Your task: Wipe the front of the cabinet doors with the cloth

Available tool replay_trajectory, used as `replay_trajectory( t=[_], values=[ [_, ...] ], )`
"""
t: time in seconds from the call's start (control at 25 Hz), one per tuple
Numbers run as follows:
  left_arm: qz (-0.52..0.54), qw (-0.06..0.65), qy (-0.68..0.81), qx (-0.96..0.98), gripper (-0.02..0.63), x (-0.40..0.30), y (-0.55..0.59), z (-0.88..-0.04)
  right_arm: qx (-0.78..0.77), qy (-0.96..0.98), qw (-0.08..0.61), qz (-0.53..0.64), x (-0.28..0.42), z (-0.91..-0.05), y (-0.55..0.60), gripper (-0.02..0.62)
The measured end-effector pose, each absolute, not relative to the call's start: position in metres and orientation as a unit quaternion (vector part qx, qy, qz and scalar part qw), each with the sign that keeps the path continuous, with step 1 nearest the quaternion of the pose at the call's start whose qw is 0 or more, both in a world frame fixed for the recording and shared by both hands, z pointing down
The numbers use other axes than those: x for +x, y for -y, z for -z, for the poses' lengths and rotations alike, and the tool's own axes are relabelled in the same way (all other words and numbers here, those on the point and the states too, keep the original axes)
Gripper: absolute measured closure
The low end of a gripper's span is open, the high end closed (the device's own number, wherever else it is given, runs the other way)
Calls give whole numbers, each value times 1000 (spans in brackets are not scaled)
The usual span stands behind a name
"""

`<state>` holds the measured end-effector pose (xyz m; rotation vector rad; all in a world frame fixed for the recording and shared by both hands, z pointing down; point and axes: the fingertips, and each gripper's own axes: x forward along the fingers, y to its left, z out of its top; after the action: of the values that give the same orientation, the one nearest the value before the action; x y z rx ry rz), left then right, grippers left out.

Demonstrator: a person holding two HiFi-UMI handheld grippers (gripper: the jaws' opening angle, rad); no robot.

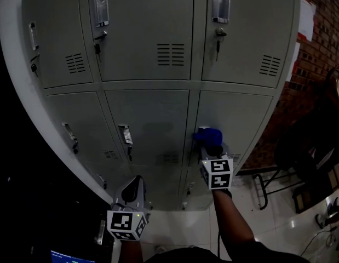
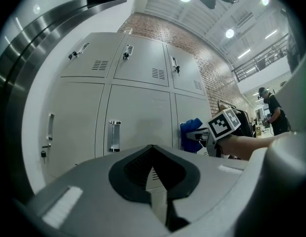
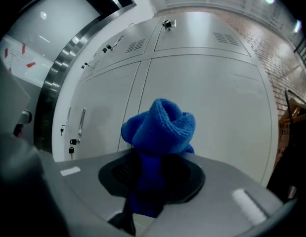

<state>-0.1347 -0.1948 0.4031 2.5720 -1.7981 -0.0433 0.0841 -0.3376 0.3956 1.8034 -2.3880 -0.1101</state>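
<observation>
A grey metal locker cabinet (image 1: 147,125) with several doors fills the head view. My right gripper (image 1: 212,149) is shut on a bunched blue cloth (image 1: 207,135), held up at the left edge of the lower right door (image 1: 235,119). From this angle I cannot tell whether the cloth touches the door. In the right gripper view the cloth (image 3: 160,127) sticks out of the right gripper (image 3: 153,174) towards the door panel (image 3: 207,102). My left gripper (image 1: 133,189) hangs lower, in front of the bottom doors, shut and holding nothing. Its view shows the left gripper (image 2: 153,169) and the cloth (image 2: 192,129).
Door handles (image 1: 125,136) and keys (image 1: 218,37) stick out from the door fronts. A brick wall (image 1: 322,53) stands to the right, with a dark chair frame (image 1: 300,158) on the glossy floor (image 1: 284,223). A lit screen (image 1: 70,256) sits at the bottom left.
</observation>
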Motion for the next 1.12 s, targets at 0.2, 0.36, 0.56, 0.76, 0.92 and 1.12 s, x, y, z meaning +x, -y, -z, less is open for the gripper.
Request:
replay_trajectory(
  t=[0.2, 0.36, 0.56, 0.76, 0.92, 1.12],
  values=[
    [14, 3, 574, 819, 592, -136, 193, -402, 619, 780, 78, 52, 111, -393, 330, 486],
    [13, 5, 569, 822, 592, -131, 194, -404, 655, 750, 80, 41, 159, -403, 323, 485],
    [10, 3, 562, 827, 592, -125, 193, -404, 705, 700, 111, 17, 229, -434, 315, 485],
    [9, 2, 560, 828, 592, -123, 195, -404, 737, 663, 135, -12, 279, -461, 316, 485],
    [7, 2, 557, 830, 592, -120, 195, -405, 738, 659, 146, -30, 286, -478, 327, 482],
    [5, 4, 560, 828, 592, -121, 197, -406, 734, 663, 145, -28, 274, -482, 330, 486]
  ],
)
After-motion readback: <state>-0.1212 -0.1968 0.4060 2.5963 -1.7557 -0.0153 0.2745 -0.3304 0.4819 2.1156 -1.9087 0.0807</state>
